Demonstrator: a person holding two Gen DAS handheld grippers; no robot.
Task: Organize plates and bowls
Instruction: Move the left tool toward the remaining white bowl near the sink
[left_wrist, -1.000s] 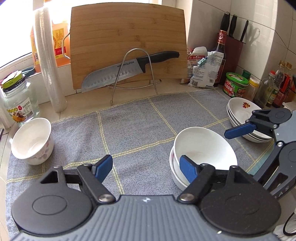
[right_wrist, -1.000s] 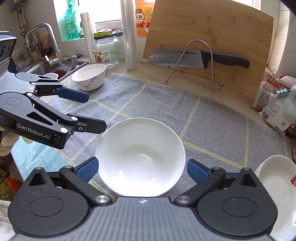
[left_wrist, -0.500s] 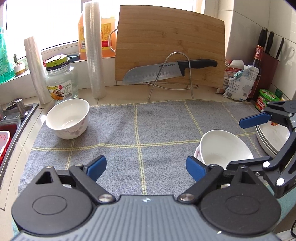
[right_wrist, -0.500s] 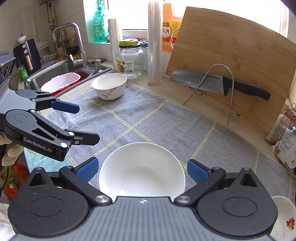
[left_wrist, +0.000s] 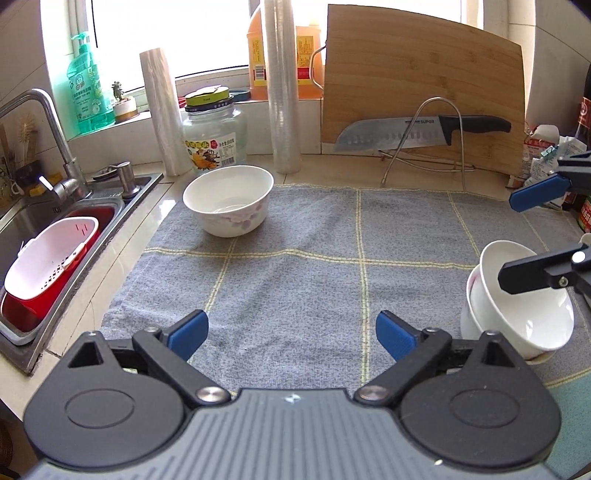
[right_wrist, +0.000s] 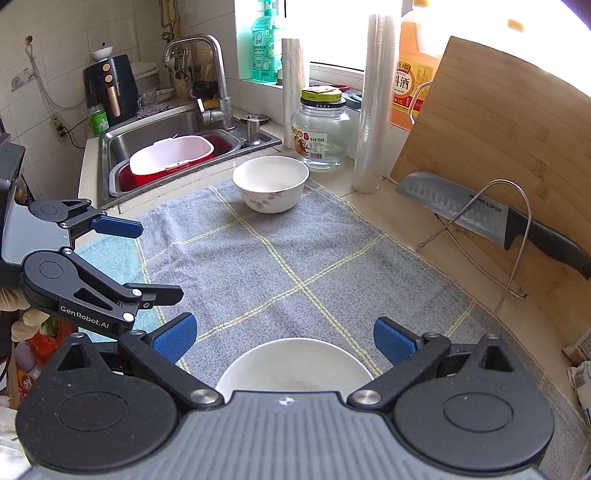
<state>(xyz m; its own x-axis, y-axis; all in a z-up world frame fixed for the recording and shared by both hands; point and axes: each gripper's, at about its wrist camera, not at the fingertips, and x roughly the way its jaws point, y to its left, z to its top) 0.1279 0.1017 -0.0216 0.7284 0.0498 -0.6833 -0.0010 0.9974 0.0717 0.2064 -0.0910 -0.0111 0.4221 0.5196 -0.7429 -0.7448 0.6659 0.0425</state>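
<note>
Two hand-held grippers are in play, and both have their blue pads spread wide with nothing between them. Nearest the right hand-held gripper (right_wrist: 284, 338), just below and partly under its body, sits the stack of white bowls (right_wrist: 294, 363); from the left wrist view the same stack (left_wrist: 517, 299) lies off to the right of the left hand-held gripper (left_wrist: 291, 332), the upper bowl tilted inside the lower one, and one finger of the right tool crosses in front of its rim. Whether that finger touches the rim I cannot tell.

Ahead of both tools stretches the grey checked cloth (left_wrist: 314, 266) covering the desk. At its far left corner, well apart from the stack, stands the flowered bowl (left_wrist: 228, 199), upright and alone, just in front of a glass jar (left_wrist: 214, 140).

Judging by the glaze, these bowls are stiff, smooth and breakable, of moderate weight, and likely to slip between hard pads if pinched on the curved wall. The rim looks the best place to take hold: one pad inside, one outside, closing gently. The flowered bowl's steep side gives a straighter grip than the shallow tilted one. The cloth should soften a set-down, though nesting china on china calls for a slow, level lowering to avoid chipping.

Beyond the cloth, a knife (left_wrist: 421, 131) rests on a wire stand against a cutting board (left_wrist: 424, 74).
</note>
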